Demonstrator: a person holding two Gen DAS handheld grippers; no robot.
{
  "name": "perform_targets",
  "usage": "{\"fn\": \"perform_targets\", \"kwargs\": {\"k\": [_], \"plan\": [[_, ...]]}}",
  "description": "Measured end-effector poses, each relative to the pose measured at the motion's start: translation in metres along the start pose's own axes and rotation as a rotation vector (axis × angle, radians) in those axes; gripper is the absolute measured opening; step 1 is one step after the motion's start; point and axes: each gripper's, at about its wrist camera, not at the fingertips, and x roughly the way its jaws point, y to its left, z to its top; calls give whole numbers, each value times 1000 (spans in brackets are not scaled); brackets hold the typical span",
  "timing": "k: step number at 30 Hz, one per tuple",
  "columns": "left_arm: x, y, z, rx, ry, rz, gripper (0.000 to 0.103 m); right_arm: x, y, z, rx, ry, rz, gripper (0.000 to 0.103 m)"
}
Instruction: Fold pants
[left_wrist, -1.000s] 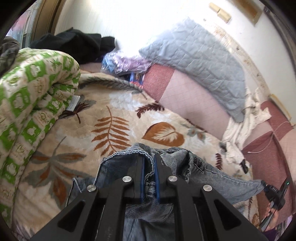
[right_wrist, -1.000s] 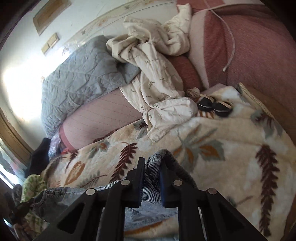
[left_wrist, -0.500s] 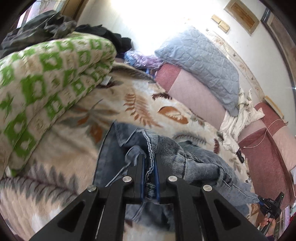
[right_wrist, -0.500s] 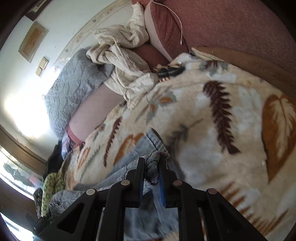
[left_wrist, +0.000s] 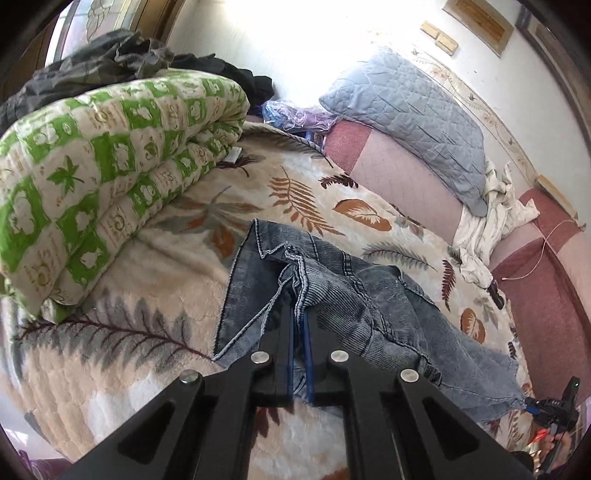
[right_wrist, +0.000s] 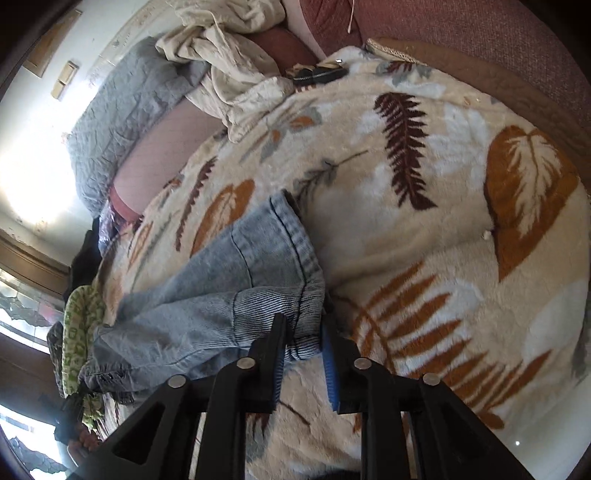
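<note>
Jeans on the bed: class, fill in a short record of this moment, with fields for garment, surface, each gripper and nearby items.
garment: jeans, crumpled, not yet folded flat
surface: leaf-print blanket
left gripper: jaws shut on a denim seam
right gripper: jaws apart, the leg hem between them
nearby: green patterned quilt folded beside the jeans; grey pillow against the backrest
</note>
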Motion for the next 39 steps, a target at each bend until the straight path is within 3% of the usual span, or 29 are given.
{"fn": "perform_targets", "kwargs": {"k": [2, 4, 10, 13, 16, 20, 29, 30, 31, 32, 33, 36, 39], "plan": [[-7, 1, -3, -8, 6, -2, 4, -10, -2, 0, 8, -19, -16, 41], [-13, -1, -5, 0, 4, 4, 4, -24, -1, -1, 8, -69, -9, 50], [-49, -29, 5, 50, -117, 70, 4, -39, 36, -7, -49, -130, 93, 59], [-60, -41, 13, 63, -156, 37, 4, -26, 54, -16, -83, -91, 155, 61], [-51, -66, 11, 116, -121, -4, 8, -2, 65, -25, -62, -18, 238, 61], [-16, -96, -8, 155, -52, -51, 52, 27, 76, -38, -23, 58, 270, 61], [58, -112, -29, 167, 82, -66, 52, 83, 79, -42, 171, 70, 284, 61], [61, -111, -32, 172, 94, -57, 51, 88, 80, -43, 178, 72, 279, 58], [65, -108, -36, 183, 121, -34, 48, 91, 82, -45, 171, 74, 267, 43], [67, -105, -39, 190, 142, -19, 39, 95, 84, -46, 150, 76, 241, 24], [70, -102, -43, 198, 165, -2, 32, 95, 86, -47, 136, 73, 228, 18], [73, -85, -54, 187, 221, 29, 14, 87, 94, -51, 58, 46, 175, 10], [66, -75, -60, 205, 241, 20, 10, 73, 101, -55, -20, 35, 116, 7]]}}
